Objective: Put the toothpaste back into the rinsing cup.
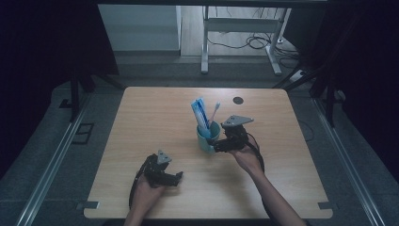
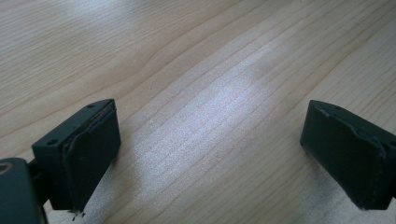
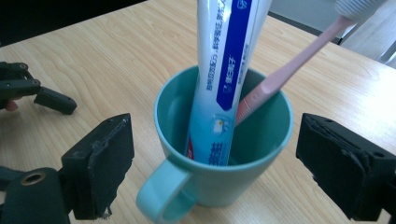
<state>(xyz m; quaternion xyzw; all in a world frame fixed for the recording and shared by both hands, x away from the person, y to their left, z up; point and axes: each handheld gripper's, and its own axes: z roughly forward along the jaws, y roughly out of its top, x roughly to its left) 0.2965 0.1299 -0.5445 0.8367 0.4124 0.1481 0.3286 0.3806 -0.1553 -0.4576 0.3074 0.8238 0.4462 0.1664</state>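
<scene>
A teal mug (image 1: 207, 139) (image 3: 224, 186) stands near the middle of the wooden table (image 1: 141, 122). A white and blue toothpaste tube (image 1: 200, 113) (image 3: 224, 70) and a pink toothbrush (image 1: 215, 110) (image 3: 289, 70) stand in it. The mug's handle points toward my right gripper (image 1: 217, 148) (image 3: 224, 172). That gripper's jaws stand open on either side of the mug, with a gap at each side. My left gripper (image 1: 176, 178) (image 2: 210, 154) rests low at the front left. It is open over bare wood and also appears in the right gripper view (image 3: 32, 93).
A small dark round mark (image 1: 238, 100) sits near the table's far edge. Beyond the table stand a grey desk frame (image 1: 204, 47) and floor cables (image 1: 254, 42). Metal rails (image 1: 51, 160) run along both sides of the table.
</scene>
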